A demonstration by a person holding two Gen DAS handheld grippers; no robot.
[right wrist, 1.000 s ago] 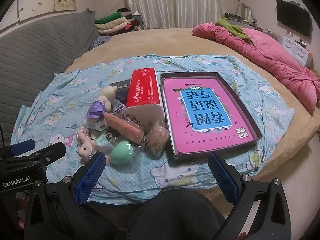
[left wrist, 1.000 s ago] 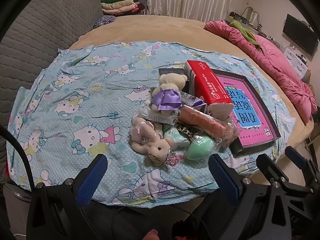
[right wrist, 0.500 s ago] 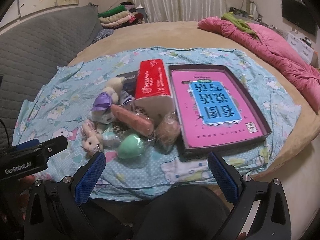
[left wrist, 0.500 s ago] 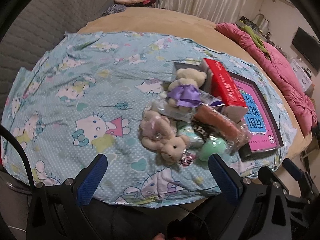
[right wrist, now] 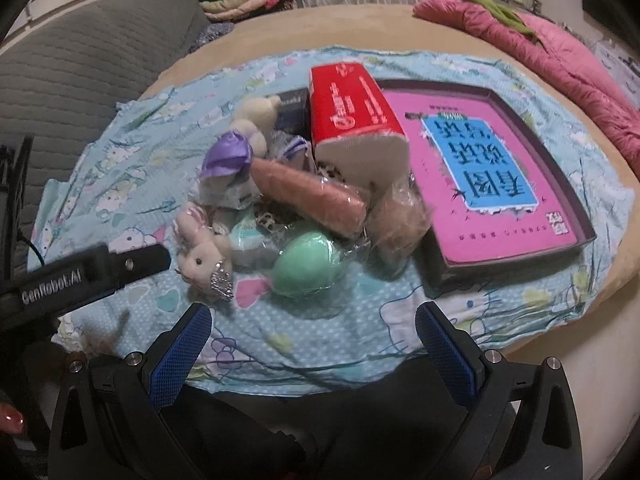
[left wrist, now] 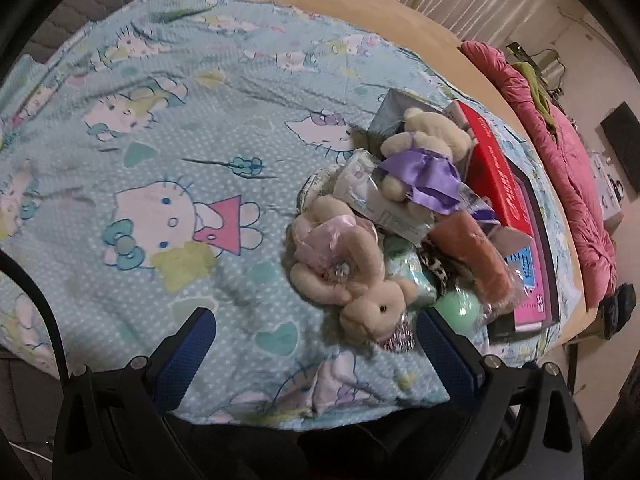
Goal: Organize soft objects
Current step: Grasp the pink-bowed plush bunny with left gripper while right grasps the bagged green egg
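While both grippers hung apart and empty, the bunny (left wrist: 374,300) lay just beyond my left gripper (left wrist: 314,354), nearer than my right gripper (right wrist: 314,350).

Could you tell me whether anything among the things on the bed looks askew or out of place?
Yes. The red tissue pack is propped at a tilt, one end resting over the heap of soft toys rather than lying flat. The orange plush roll and bear in a purple dress are piled crookedly on other items. Nothing looks spilled or damaged.

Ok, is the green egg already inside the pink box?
No, the green egg lies on the sheet in front of the toy pile, left of the pink box and outside its rim.
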